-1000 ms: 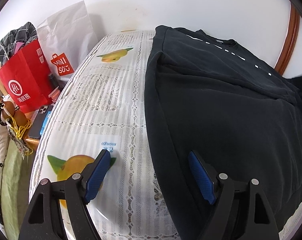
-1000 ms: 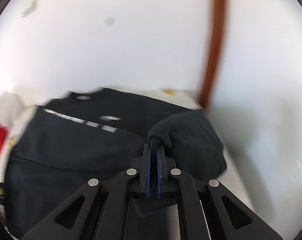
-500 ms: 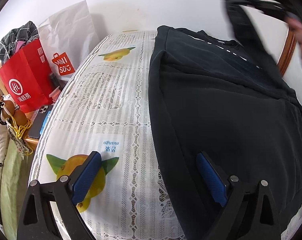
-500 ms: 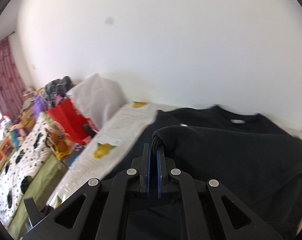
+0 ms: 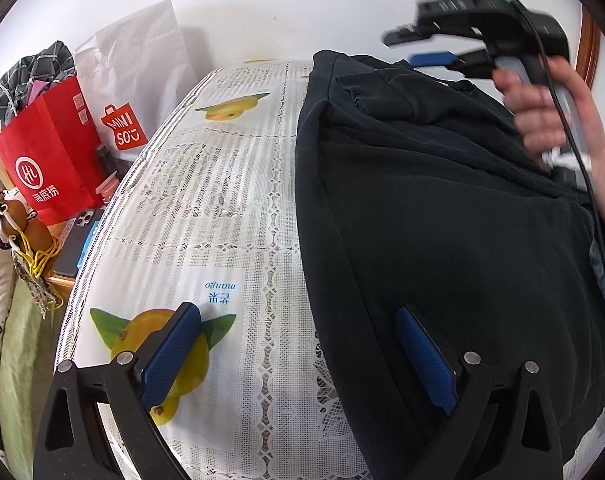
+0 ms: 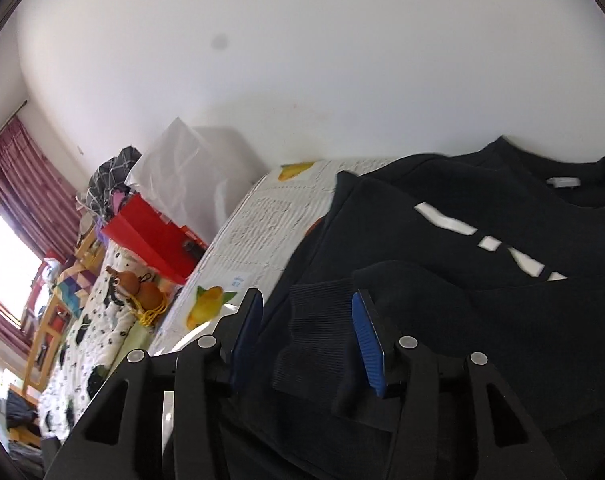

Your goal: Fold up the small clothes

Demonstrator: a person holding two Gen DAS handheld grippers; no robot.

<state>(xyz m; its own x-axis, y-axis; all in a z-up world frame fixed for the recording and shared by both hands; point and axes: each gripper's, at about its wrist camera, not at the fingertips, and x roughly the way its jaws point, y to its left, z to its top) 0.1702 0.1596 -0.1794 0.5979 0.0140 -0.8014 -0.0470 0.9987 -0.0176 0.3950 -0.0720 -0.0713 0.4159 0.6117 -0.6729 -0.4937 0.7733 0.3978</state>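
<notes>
One black sweatshirt (image 5: 442,216) fills the right half of the left wrist view, its sleeve (image 6: 322,336) folded across the chest.

Both tools are spread and grasp nothing: the right gripper (image 6: 306,336) hangs over the ribbed cuff with its jaws apart on either side, and the left gripper (image 5: 298,356) straddles the garment's left edge low in frame. Judging from this, the sleeve fold is laid; smoothing it flat and square before taking the hem would keep the next fold tidy. Underneath lies a lace tablecloth (image 5: 206,200) printed with mangoes; a red bag (image 5: 50,152) and white bag (image 5: 142,60) stand at upper left against a plain white wall (image 6: 302,60).
</notes>
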